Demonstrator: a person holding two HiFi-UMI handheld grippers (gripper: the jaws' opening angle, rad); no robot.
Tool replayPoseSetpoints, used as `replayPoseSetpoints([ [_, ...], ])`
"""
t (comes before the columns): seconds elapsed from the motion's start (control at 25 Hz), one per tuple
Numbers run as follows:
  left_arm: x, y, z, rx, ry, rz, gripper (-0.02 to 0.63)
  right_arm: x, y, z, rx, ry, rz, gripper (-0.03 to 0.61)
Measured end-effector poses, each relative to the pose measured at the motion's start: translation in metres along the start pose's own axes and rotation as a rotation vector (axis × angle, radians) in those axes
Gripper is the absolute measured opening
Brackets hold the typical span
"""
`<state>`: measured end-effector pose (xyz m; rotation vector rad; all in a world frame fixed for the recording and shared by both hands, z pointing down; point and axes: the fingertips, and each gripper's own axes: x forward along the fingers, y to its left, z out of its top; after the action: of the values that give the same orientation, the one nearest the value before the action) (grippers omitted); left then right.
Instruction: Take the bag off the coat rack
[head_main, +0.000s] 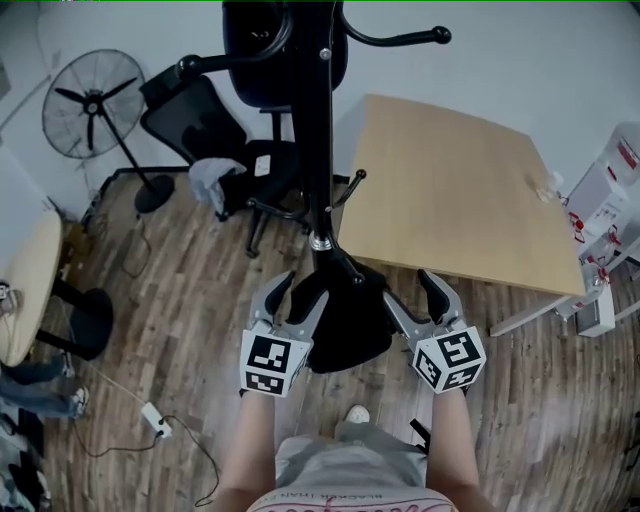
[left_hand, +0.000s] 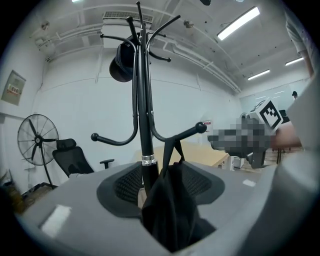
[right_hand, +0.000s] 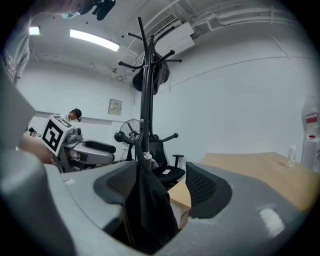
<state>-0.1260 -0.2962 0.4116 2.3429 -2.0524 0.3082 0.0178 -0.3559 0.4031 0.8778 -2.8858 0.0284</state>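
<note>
A black bag (head_main: 348, 322) hangs by its strap from a low hook (left_hand: 199, 128) of the black coat rack (head_main: 322, 140). My left gripper (head_main: 297, 298) sits at the bag's left side and my right gripper (head_main: 415, 298) at its right, both low beside the pole. In the left gripper view the bag (left_hand: 172, 212) droops between the wide jaws of the left gripper (left_hand: 165, 187), pads apart from it. The right gripper view shows the same bag (right_hand: 147, 210) between the spread jaws of the right gripper (right_hand: 162, 187). A dark item (left_hand: 122, 62) hangs near the rack's top.
A wooden table (head_main: 450, 190) stands right of the rack, and a black office chair (head_main: 215, 130) and a standing fan (head_main: 95, 105) behind it on the left. A round table (head_main: 25, 290) is at the far left. A power strip (head_main: 155, 418) lies on the floor, white boxes (head_main: 615, 200) at the right.
</note>
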Motion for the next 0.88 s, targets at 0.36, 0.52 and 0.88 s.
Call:
replayPoseSetpoints([
  [0.36, -0.006, 0.001, -0.063, -0.062, 0.129, 0.061, 0.258, 0.020, 0.005, -0.054, 0.004, 0.130, 0.088, 0.307],
  [0.52, -0.006, 0.001, -0.088, -0.120, 0.171, 0.079, 0.255, 0.029, 0.007, -0.080, 0.002, 0.191, 0.130, 0.305],
  [0.88, 0.004, 0.003, -0.120, -0.263, 0.227, 0.084, 0.261, 0.060, -0.001, -0.114, 0.050, 0.267, 0.237, 0.285],
])
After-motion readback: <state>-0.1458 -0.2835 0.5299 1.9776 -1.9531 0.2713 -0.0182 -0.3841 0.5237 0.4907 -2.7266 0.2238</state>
